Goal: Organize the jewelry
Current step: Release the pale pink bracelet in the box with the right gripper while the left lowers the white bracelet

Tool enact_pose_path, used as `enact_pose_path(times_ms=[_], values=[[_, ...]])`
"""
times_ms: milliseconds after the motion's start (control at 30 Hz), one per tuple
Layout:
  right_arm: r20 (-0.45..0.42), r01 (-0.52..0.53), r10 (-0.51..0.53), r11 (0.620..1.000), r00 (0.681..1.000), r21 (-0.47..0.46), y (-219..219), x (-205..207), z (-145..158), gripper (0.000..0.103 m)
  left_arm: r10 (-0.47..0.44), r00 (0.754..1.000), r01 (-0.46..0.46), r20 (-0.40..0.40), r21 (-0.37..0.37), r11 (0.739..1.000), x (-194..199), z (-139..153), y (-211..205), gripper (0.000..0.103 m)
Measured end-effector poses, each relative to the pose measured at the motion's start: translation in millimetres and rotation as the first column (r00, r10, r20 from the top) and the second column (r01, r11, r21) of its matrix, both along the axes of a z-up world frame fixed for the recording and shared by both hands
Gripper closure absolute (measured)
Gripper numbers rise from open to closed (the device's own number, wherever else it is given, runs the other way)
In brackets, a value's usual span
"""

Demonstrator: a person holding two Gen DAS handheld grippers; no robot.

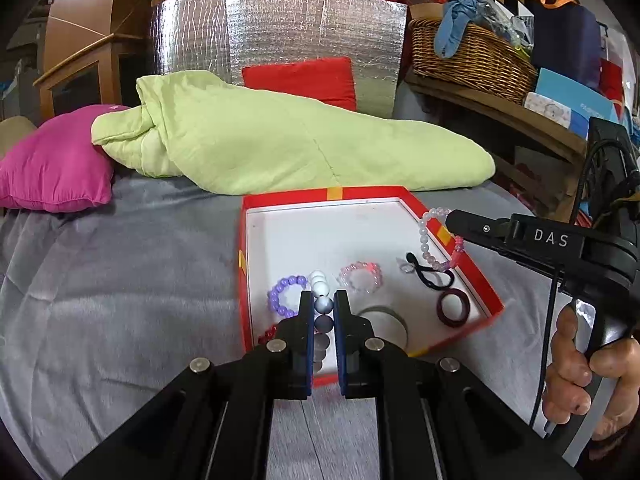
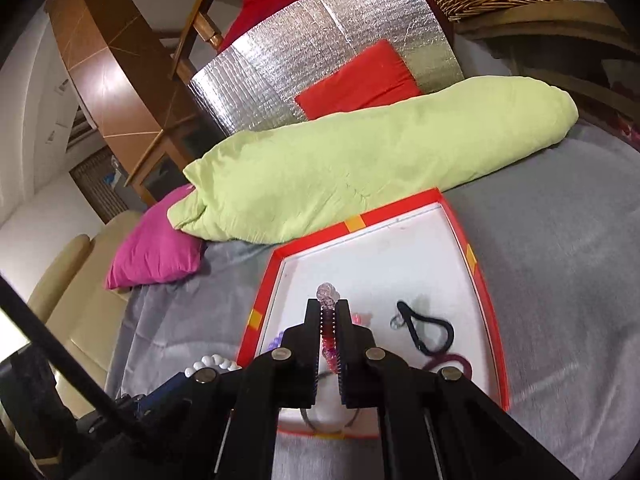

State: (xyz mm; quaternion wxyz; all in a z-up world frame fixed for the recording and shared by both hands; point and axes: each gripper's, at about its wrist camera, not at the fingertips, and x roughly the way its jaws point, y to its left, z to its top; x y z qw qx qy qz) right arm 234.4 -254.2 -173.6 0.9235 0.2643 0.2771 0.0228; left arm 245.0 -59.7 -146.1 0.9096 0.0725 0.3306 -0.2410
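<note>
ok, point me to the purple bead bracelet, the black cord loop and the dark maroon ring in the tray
purple bead bracelet [image 1: 282, 295]: left wrist view, on its left-side beads.
black cord loop [image 2: 430, 330]: right wrist view, on the cord's upper strand.
dark maroon ring [image 1: 443, 311]: left wrist view, on the left of its band.

Home bedroom: bed w/ grey sheet [image 1: 120, 300], pillows [image 1: 56, 160], wicker basket [image 1: 472, 52].

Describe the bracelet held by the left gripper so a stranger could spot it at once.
Find the red box with a white floor on the grey bedspread. At its near edge, the left gripper pinches a strand of large white and grey beads, bigger than the purple bracelet's beside it.
</note>
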Motion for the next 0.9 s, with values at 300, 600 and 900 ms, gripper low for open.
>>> enact_pose_path(times_ms=[300, 600, 900], values=[[-0.007, 0.026, -0.026, 0.999, 1.0, 0.02, -11.4, 26.1, -7.6, 0.095, 0.047, 0.998, -0.049, 0.032, 0.051, 0.998, 24.9, -3.7, -13.0, 0.093], [-0.027, 0.043, -0.042, 0.998, 0.999, 0.038, -25.1, 50.4, -15.6, 0.095, 0.082, 0.996, -0.085, 0.04, 0.092, 0.992, 50.3, -8.4, -23.2, 0.093], [-0.044, 0.047, -0.044, 0.995, 0.998, 0.084, -32.2, 68.5, -21.3, 0.095, 0.084, 0.994, -0.096, 0.077, 0.181, 0.979, 77.1, -15.1, -39.3, 0.093]])
